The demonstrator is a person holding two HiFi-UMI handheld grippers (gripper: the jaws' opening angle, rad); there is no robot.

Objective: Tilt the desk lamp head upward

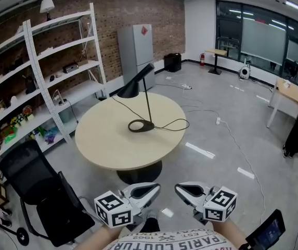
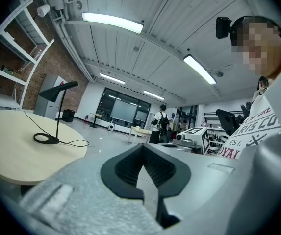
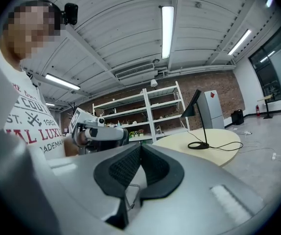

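The left gripper (image 1: 150, 190) and the right gripper (image 1: 184, 189) are held low in front of the person's printed white shirt (image 1: 172, 242). Their tips are turned toward each other, near but not touching. In each gripper's own view the black ribbed pads meet at the tip, so both sets of jaws are closed together with nothing between them.

Beyond them, across a strip of grey floor, stands the round pale wooden bench (image 1: 107, 139). The slim black desk lamp (image 1: 149, 104) stands near its middle, well apart from both grippers. Its ring-shaped base (image 1: 141, 130) lies flat on the top, and its black cord trails off to the right. Its cone-shaped head (image 1: 131, 90) slopes down to the left from the top of the stem.

A black office chair (image 1: 34, 186) sits left of the bench. White metal shelving (image 1: 60, 77) lines the brick wall, and a grey refrigerator (image 1: 137, 56) stands behind the bench.
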